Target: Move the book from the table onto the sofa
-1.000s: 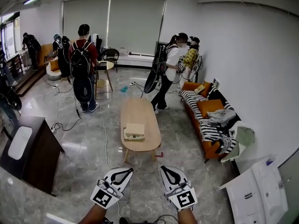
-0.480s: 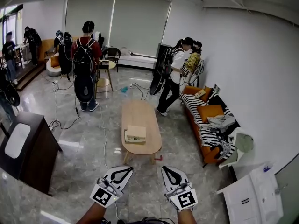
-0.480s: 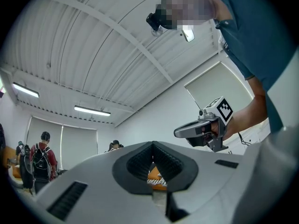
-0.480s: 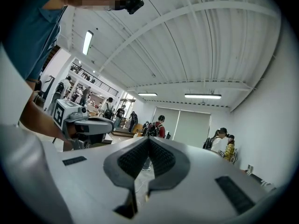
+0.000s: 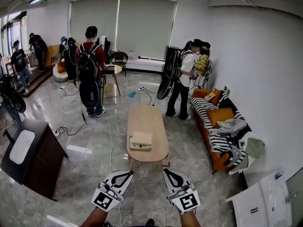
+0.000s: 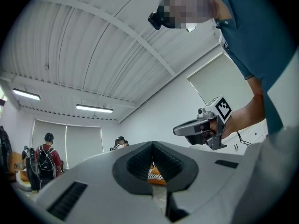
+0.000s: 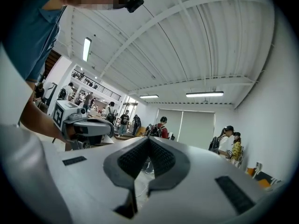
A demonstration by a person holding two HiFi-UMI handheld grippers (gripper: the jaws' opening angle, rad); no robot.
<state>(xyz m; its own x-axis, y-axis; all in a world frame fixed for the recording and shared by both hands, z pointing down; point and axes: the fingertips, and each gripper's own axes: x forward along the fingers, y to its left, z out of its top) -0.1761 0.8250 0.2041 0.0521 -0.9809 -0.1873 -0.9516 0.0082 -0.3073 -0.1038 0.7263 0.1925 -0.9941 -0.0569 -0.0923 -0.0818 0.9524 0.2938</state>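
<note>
Book (image 5: 141,140) on near end of table (image 5: 146,117); sofa (image 5: 214,128) well apart; left gripper (image 5: 127,174), right gripper (image 5: 168,172) both clenched, empty

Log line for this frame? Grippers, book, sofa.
phase: pre-grasp | left gripper: shut, empty | right gripper: shut, empty | book: on table, untouched | sofa: right of table, cluttered

Book (image 5: 141,140) on oval wooden table (image 5: 146,119)
</note>
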